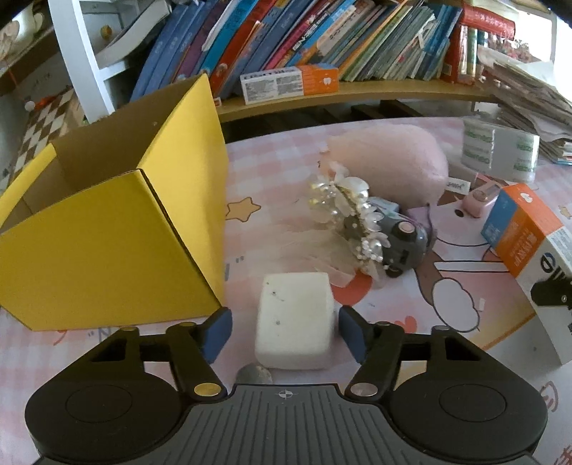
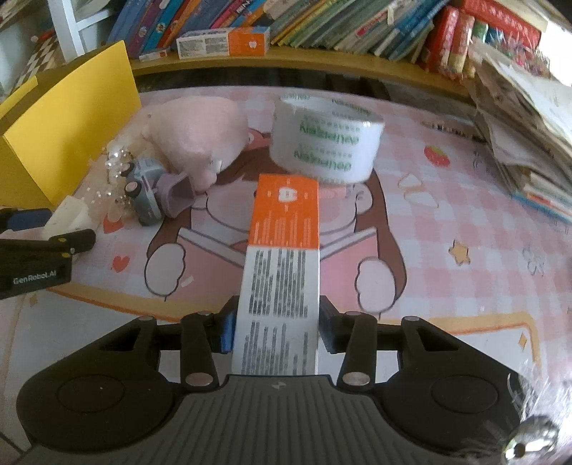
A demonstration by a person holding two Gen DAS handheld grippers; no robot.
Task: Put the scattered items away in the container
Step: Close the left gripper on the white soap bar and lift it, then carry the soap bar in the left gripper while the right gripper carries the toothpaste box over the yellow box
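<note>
My left gripper (image 1: 284,316) straddles a white foam block (image 1: 295,318) that lies on the pink cartoon tablecloth (image 1: 447,307). Its right pad is at the block's side and a gap remains at the left pad. The open yellow cardboard box (image 1: 107,250) stands just left of it. My right gripper (image 2: 278,304) is shut on the white end of a long orange and white carton (image 2: 282,257), both pads against its sides. A grey toy car (image 1: 404,243), a beaded headpiece with a veil (image 1: 350,214), a pink plush (image 2: 200,132) and a tape roll (image 2: 325,139) lie scattered.
A low shelf of leaning books (image 1: 321,32) runs along the back, with a second orange and white carton (image 2: 225,43) on it. A stack of papers (image 2: 518,118) rises at the right. A small pink gadget (image 1: 481,200) and a purple piece (image 2: 178,193) lie near the car.
</note>
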